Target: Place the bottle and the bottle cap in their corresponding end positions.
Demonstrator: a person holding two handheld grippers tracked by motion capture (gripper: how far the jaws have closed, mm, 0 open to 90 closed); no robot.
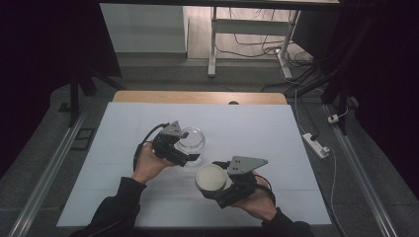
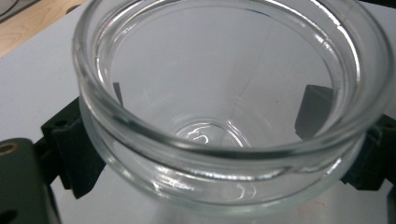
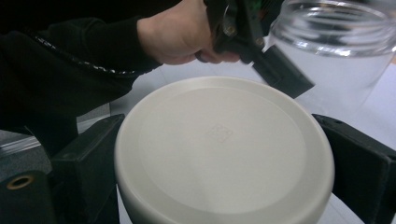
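Holding: left gripper (image 1: 190, 148) has its 2 jaws clamped on the glass jar (image 1: 191, 139), right gripper (image 1: 210, 183) has its 2 jaws clamped on the white lid (image 1: 210, 178)
Jar spot: just left of centre in the high view, standing upright on the white table cover (image 1: 257, 133), mouth open to the top
Jar close-up: in the left gripper view the clear rim (image 2: 219, 149) runs across most of the frame, with 1 black jaw pressed to the glass at lower left and 1 at the right edge
Lid spot: lower centre of the high view, just below and right of the jar, not touching it
Lid close-up: in the right gripper view the lid sits flat side up in the lower middle, squeezed between both jaws
Also in that view: left hand (image 3: 180, 32) at top centre, jar at upper right
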